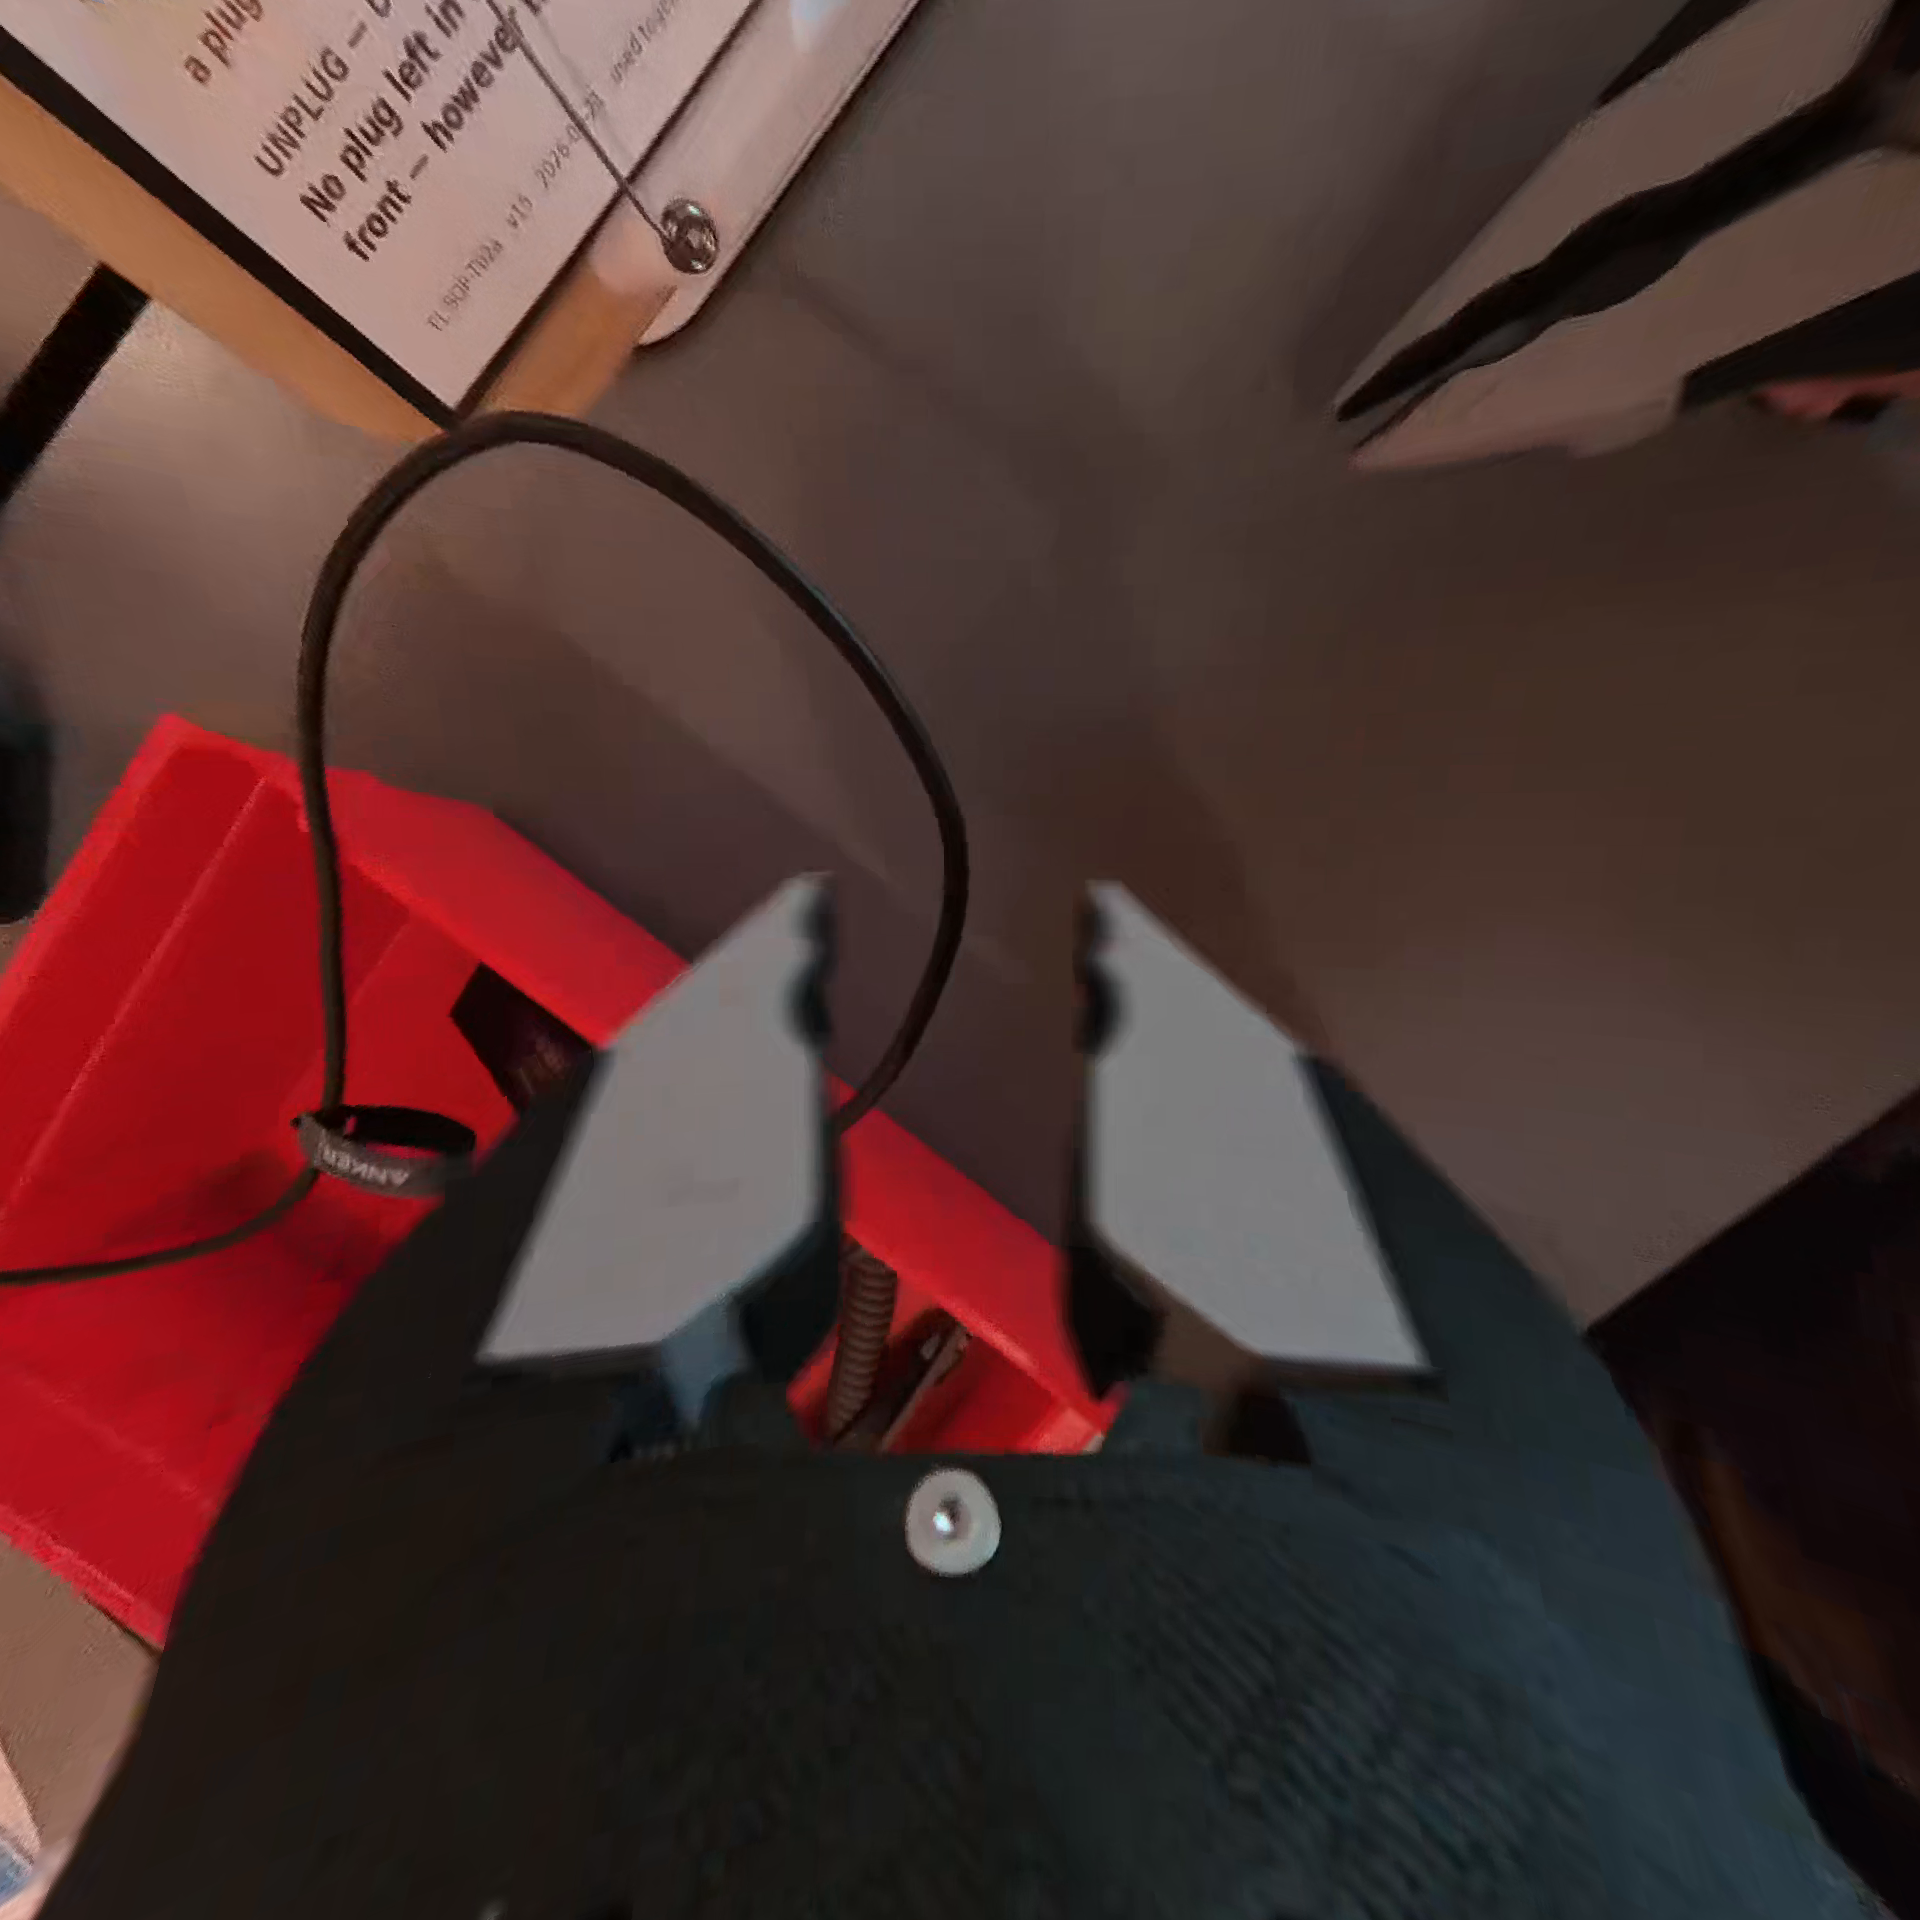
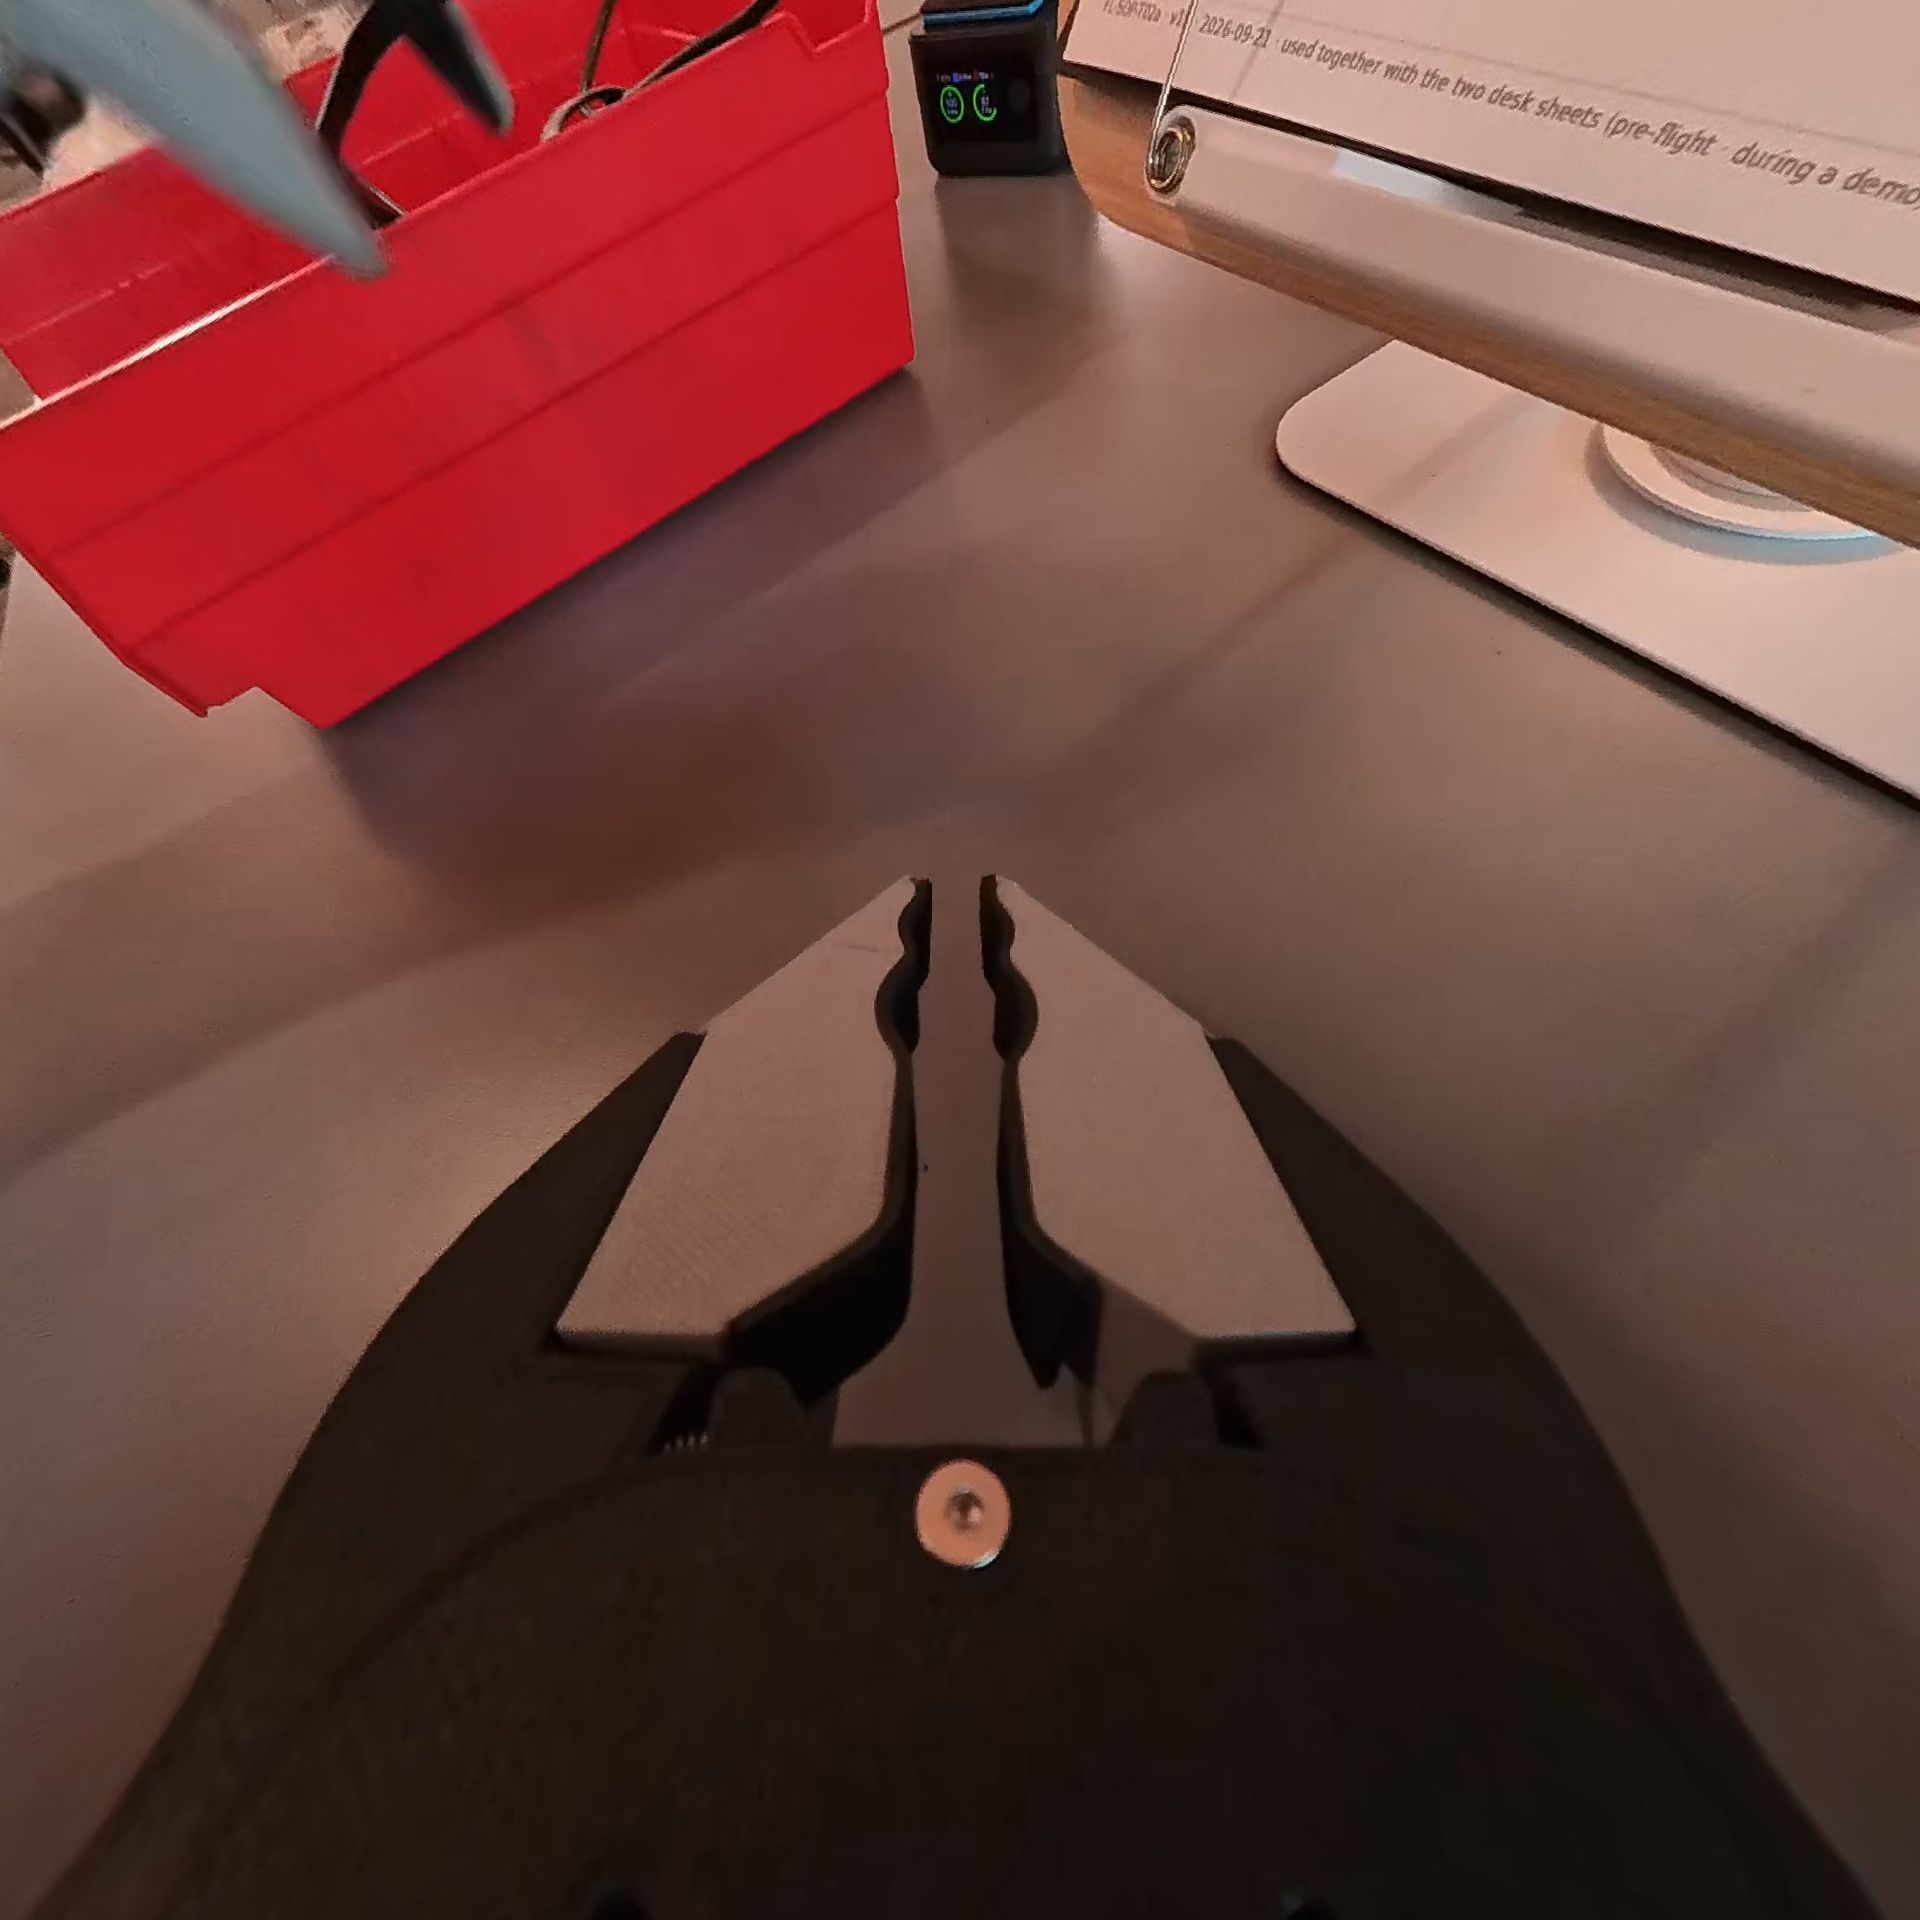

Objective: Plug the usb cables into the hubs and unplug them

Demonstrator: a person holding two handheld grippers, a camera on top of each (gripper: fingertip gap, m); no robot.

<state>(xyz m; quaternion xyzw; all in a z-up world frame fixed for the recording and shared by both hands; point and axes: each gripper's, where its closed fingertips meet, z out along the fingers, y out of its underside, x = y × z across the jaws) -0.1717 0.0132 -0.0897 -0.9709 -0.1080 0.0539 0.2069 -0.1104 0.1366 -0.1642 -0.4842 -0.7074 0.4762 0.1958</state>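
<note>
A black USB cable (image 1: 582, 447) loops up out of a red bin (image 1: 156, 1039) and comes back down beside my left gripper's left finger. A ribbed cable end (image 1: 862, 1330) lies in the bin below. My left gripper (image 1: 956, 904) is open over the bin's corner, with nothing clamped between the jaws. It also shows blurred in the right wrist view (image 2: 208, 135), above the bin (image 2: 468, 436). My right gripper (image 2: 951, 883) hovers low over the grey table, its jaws almost together and empty. It shows far off in the left wrist view (image 1: 1662, 260). No hub is clearly visible.
A printed sheet on a wood-edged stand (image 2: 1558, 125) with a white base (image 2: 1507, 540) stands at the right back; it also shows in the left wrist view (image 1: 416, 156). A small black device with a lit screen (image 2: 982, 99) sits behind the bin. A dark table edge (image 1: 1766, 1299) is at the right.
</note>
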